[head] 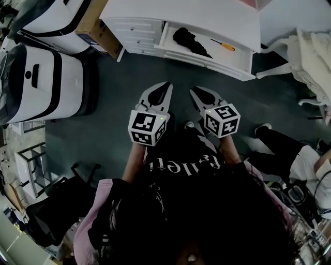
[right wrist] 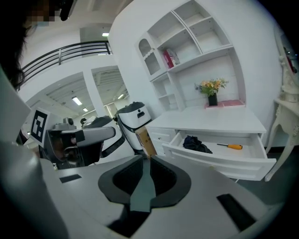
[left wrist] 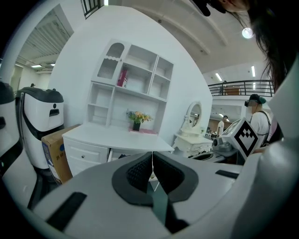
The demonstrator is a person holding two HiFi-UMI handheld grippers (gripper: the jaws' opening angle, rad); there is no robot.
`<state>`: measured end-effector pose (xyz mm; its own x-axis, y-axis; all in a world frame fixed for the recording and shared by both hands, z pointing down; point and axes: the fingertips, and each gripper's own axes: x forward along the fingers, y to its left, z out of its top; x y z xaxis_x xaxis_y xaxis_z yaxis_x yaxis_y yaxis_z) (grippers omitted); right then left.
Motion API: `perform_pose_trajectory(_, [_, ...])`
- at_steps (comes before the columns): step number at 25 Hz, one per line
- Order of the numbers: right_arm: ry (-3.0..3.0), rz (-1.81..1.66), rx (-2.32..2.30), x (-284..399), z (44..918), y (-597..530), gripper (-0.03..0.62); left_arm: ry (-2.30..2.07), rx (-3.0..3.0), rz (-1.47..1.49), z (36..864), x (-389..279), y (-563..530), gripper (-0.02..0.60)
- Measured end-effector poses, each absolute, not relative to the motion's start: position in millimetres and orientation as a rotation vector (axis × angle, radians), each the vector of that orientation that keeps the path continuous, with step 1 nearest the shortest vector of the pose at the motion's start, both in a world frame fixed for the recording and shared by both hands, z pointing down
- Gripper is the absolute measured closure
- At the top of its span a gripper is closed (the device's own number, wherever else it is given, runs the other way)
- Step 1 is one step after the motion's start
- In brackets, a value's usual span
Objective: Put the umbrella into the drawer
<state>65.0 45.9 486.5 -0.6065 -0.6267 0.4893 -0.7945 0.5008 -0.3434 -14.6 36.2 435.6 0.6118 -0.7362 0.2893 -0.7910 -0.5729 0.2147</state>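
The black folded umbrella (head: 190,41) lies inside the open white drawer (head: 207,58), toward its left side. The right gripper view shows the same umbrella (right wrist: 196,144) in the drawer (right wrist: 219,161). Both grippers hang side by side over the dark floor, well short of the drawer and close to the person's body. My left gripper (head: 166,85) is shut with nothing between its tips, which meet (left wrist: 152,155) in its own view. My right gripper (head: 193,91) is shut and empty too, its tips together (right wrist: 149,158).
An orange-handled screwdriver (head: 223,45) lies in the drawer to the right of the umbrella. The drawer belongs to a white desk (head: 207,15) with shelves above. A cardboard box (head: 95,31) and white-and-black machines (head: 46,83) stand at the left. A person's legs (head: 282,145) are at the right.
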Motion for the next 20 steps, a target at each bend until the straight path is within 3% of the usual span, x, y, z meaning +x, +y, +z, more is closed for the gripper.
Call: perform_pose_trajectory(20, [-2.467, 0.689, 1.073, 127.3, 486.1, 141.2, 0.530, -1.315, 2.467, 0.218, 438.4, 49.8, 128.3, 0.565])
